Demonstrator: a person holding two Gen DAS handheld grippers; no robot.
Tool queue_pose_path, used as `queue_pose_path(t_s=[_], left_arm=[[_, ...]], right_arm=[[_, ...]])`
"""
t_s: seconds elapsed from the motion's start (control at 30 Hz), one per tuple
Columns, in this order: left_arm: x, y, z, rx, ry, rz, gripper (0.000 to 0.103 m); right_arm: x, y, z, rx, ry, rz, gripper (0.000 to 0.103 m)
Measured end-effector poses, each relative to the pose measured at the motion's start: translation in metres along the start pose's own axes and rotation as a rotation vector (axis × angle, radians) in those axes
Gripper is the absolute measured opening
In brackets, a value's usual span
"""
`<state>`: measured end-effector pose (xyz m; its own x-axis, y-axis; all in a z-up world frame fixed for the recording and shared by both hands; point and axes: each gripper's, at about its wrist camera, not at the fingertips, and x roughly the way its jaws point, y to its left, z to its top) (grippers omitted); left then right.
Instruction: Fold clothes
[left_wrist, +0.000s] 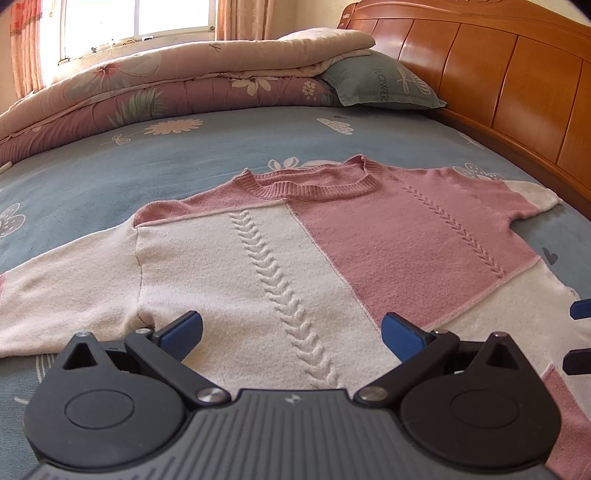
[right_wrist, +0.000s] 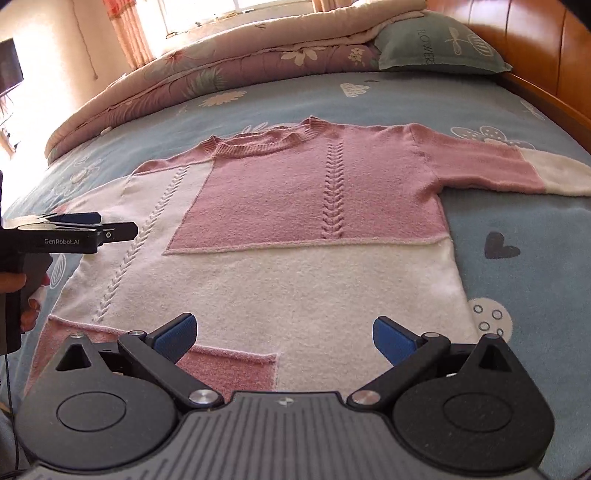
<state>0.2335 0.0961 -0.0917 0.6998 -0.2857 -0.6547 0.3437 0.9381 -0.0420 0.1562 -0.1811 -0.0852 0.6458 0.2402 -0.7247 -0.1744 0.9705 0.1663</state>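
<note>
**Ana:** Sweater (right_wrist: 295, 229), pink and cream knit, lies flat and face up on the bed's blue sheet (right_wrist: 517, 206), which is printed with flowers, hearts and clouds. Its ribbed collar (right_wrist: 266, 142) points toward the far side of the bed, and raised braid stitching runs down the front in two lines.

**Ben:** Where are the sleeves?

**Ana:** Both are spread out sideways. One sleeve (right_wrist: 498, 166) reaches toward the wooden headboard (left_wrist: 480, 66), pink near the shoulder and cream at the cuff.

**Ben:** And the grippers?

**Ana:** The right gripper (right_wrist: 284, 338) hovers low over the hem, its jaws spread wide and holding nothing. The left gripper (left_wrist: 291, 334) sits above the cream half near the armpit, its jaws equally wide apart and empty. In the right wrist view, the left gripper also shows from the side, gripped by a hand (right_wrist: 26, 291).

**Ben:** Any writing?

**Ana:** The side of that gripper reads "GenRobot.AI". A grey-green pillow (left_wrist: 376, 81) by the headboard carries the word "FLOWERS". Beside it lies a folded floral quilt (left_wrist: 166, 85), with a bright window (left_wrist: 140, 18) and peach curtains behind it.
</note>
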Motion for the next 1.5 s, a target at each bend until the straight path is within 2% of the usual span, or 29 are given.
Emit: queue_pose_path(t_s=[0.1,0.23,0.3,0.43,0.53,0.67,0.77,0.93,1.03,1.07,1.27,1.33,1.43,1.5], left_arm=[[0.006,-0.004,0.000,0.013,0.013,0.004,0.102],[0.014,-0.006,-0.006,0.036,0.044,0.015,0.102],[0.016,-0.006,-0.010,0.041,0.056,0.023,0.102],[0.012,-0.004,-0.013,0.043,0.055,0.052,0.102],[0.002,-0.007,-0.012,0.061,0.028,0.064,0.102],[-0.019,-0.019,-0.012,0.070,0.009,0.078,0.102],[-0.037,-0.026,-0.021,-0.005,0.011,0.081,0.102],[-0.056,-0.029,-0.060,-0.209,0.070,0.074,0.102],[-0.069,-0.027,-0.084,-0.331,0.063,0.013,0.102],[-0.074,-0.029,-0.089,-0.337,0.049,0.007,0.102],[-0.099,-0.032,-0.101,-0.397,0.117,0.004,0.102],[-0.101,-0.029,-0.099,-0.398,0.132,0.000,0.102],[-0.099,-0.019,-0.078,-0.408,0.116,0.002,0.102],[-0.085,-0.010,-0.048,-0.410,0.089,-0.009,0.102]], right_arm=[[0.026,0.017,0.010,-0.115,0.028,-0.006,0.103],[0.053,0.023,0.006,-0.234,0.094,-0.020,0.103],[0.056,0.018,0.002,-0.222,0.089,0.003,0.103],[0.052,0.004,-0.011,-0.168,-0.017,0.046,0.103],[0.051,0.009,-0.014,-0.192,-0.038,0.027,0.103],[0.051,0.008,-0.010,-0.217,-0.012,0.043,0.103],[0.052,0.007,-0.010,-0.232,-0.008,0.054,0.103],[0.053,0.008,-0.008,-0.232,0.004,0.051,0.103],[0.053,0.008,-0.008,-0.234,0.005,0.051,0.103],[0.054,0.008,-0.008,-0.235,0.004,0.049,0.103],[0.055,0.009,-0.006,-0.239,0.006,0.050,0.103],[0.055,0.009,-0.006,-0.242,0.007,0.046,0.103],[0.054,0.011,-0.007,-0.244,0.006,0.037,0.103],[0.054,0.011,-0.008,-0.246,0.002,0.033,0.103]])
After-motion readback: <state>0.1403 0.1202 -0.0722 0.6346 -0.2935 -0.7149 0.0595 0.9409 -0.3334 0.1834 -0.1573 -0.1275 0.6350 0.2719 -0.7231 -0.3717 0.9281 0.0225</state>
